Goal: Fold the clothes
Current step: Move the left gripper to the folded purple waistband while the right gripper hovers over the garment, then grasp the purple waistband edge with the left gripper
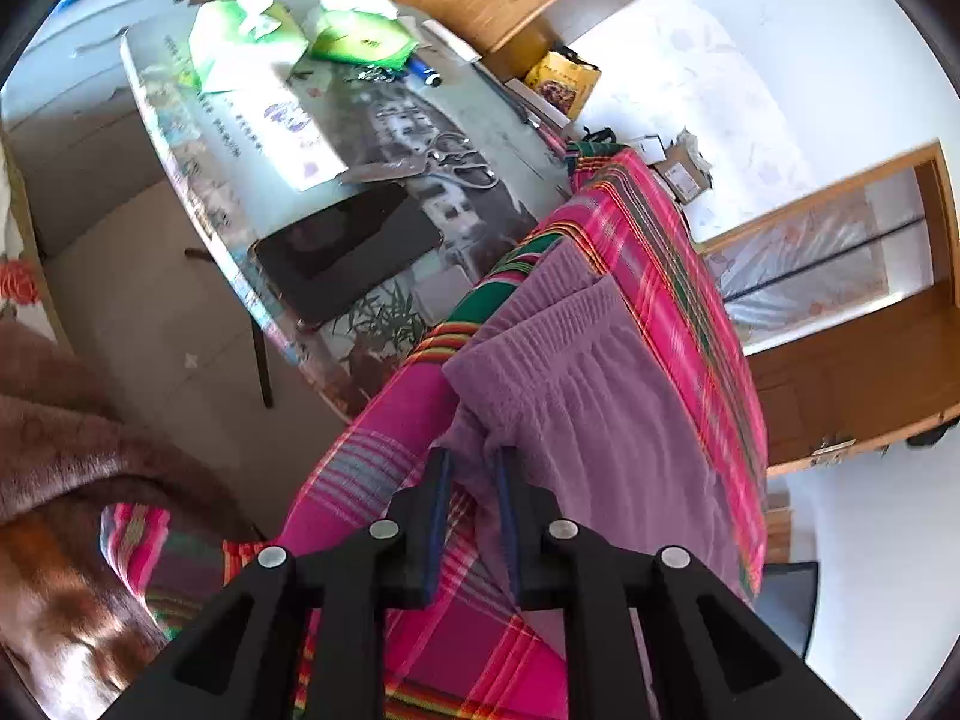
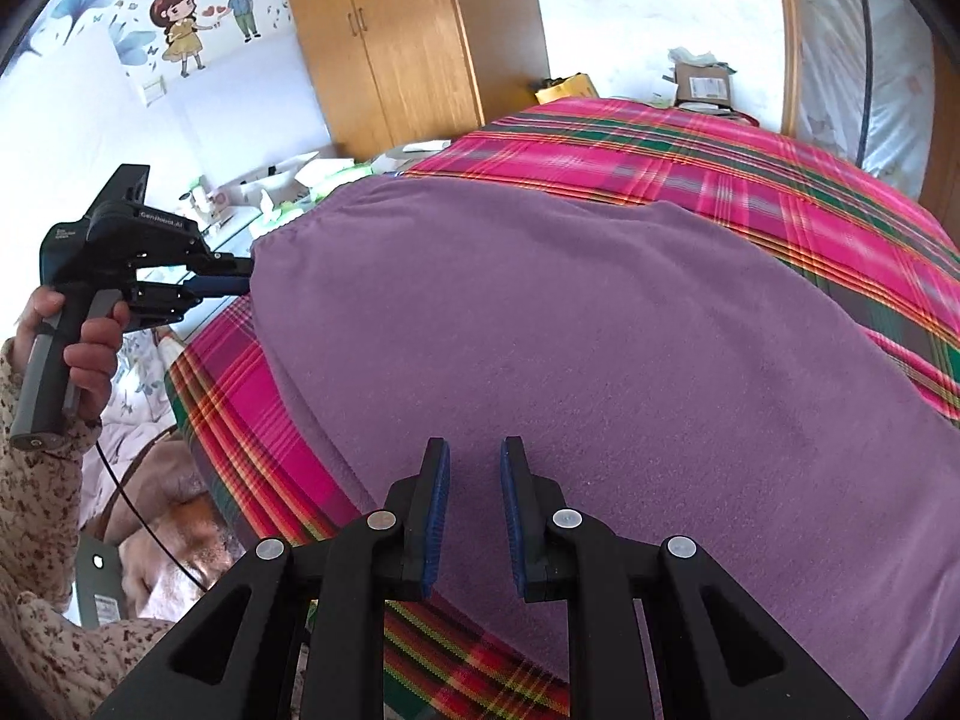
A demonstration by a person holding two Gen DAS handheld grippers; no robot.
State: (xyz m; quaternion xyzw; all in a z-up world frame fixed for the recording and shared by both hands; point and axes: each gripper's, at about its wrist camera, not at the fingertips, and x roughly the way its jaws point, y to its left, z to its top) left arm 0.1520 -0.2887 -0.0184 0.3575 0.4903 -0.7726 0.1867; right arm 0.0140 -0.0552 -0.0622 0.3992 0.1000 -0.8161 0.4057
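Observation:
A purple fleece garment (image 2: pixel 570 330) lies spread flat on a pink plaid sheet (image 2: pixel 720 162). In the left wrist view the garment (image 1: pixel 600 390) shows its gathered waistband near the sheet's (image 1: pixel 660 210) edge. My left gripper (image 1: pixel 474 453) is at that corner, jaws slightly apart, with a loose fold of purple cloth between the fingertips. Seen from the right wrist view, the left gripper (image 2: pixel 246 276) meets the garment's left edge, held by a hand (image 2: pixel 90 348). My right gripper (image 2: pixel 474 444) hovers over the garment's near edge, open, with nothing between its pads.
A glass table (image 1: pixel 492 120) beside the bed carries a dark tablet (image 1: pixel 342 252), green tissue packs (image 1: pixel 240 42) and scissors (image 1: pixel 456 156). A brown blanket (image 1: pixel 72 432) lies at the lower left. A wooden wardrobe (image 2: pixel 390 30) and a cardboard box (image 2: pixel 702 81) stand beyond the bed.

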